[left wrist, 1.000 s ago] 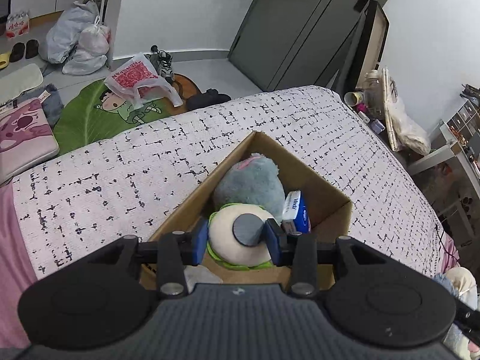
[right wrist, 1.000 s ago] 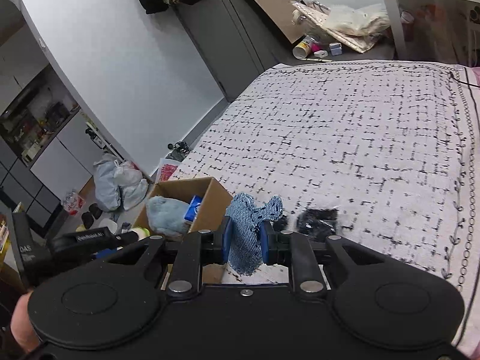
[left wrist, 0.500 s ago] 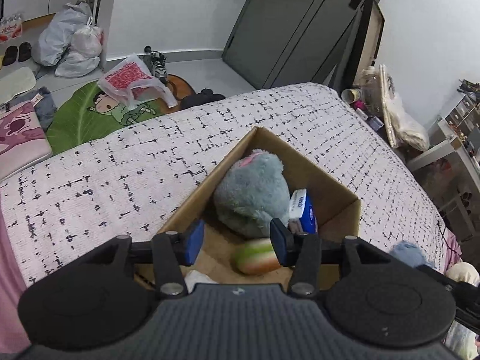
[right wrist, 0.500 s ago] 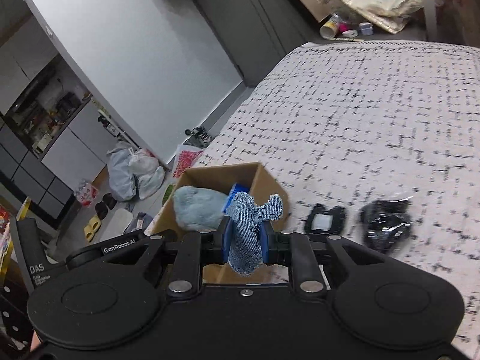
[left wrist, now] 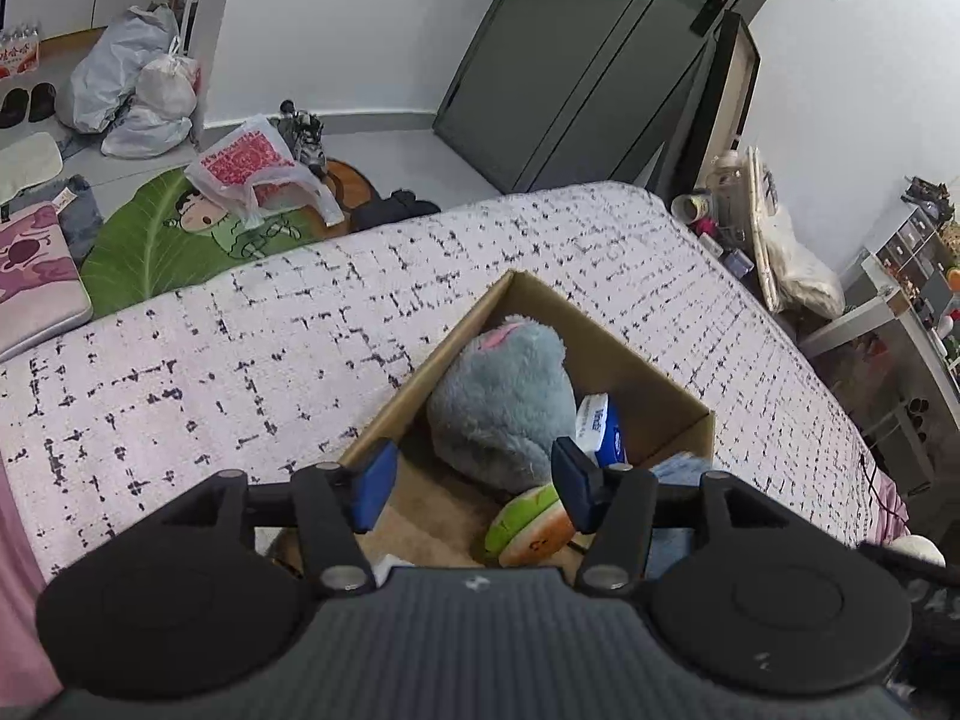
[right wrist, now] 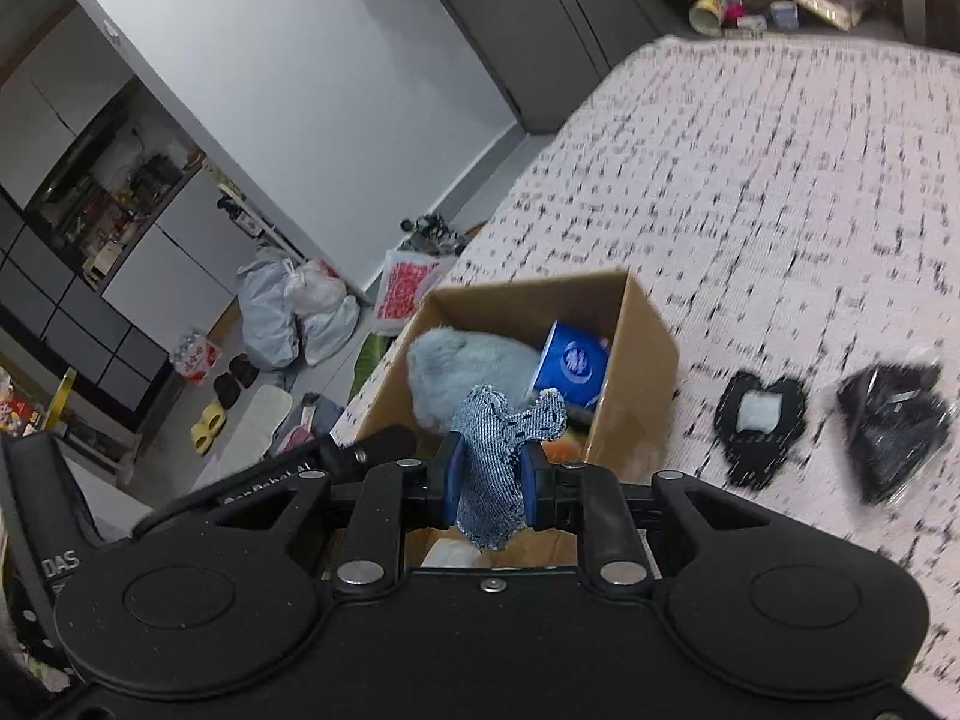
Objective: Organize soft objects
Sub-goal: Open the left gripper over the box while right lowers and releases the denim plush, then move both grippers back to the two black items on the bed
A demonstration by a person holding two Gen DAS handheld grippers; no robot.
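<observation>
From your left wrist, the left gripper [left wrist: 474, 483] hangs over a brown corrugated cardboard box [left wrist: 636, 360] that sits on the bed [left wrist: 240, 360], whose pale cover carries a broken black grid print. Its blue pads have just been spreading and now stand well apart with nothing clamped; below the gap lie the contents. Inside you see one fuzzy grey-blue plush toy [left wrist: 501, 402], rounded and shaggy, with a pink patch on top; one round squishy burger-shaped toy [left wrist: 528, 528] in green, cream and orange against the plush; and one blue-and-white tissue pack [left wrist: 603, 432] leaning at the right wall.

From your right wrist, the right gripper [right wrist: 489, 483] pinches one scrap of blue denim [right wrist: 501, 450], woven and frayed at its edges, the jaws nearly together though they have just eased a little. It hangs just above the near edge of the same box [right wrist: 645, 336], where the plush [right wrist: 462, 366] and the blue pack [right wrist: 573, 363] show. To the right, on the bed cover [right wrist: 780, 210], lie two black items: a flat heart-shaped piece with a white centre [right wrist: 759, 426] and a crinkled glossy packet [right wrist: 894, 420], both blurred.
</observation>
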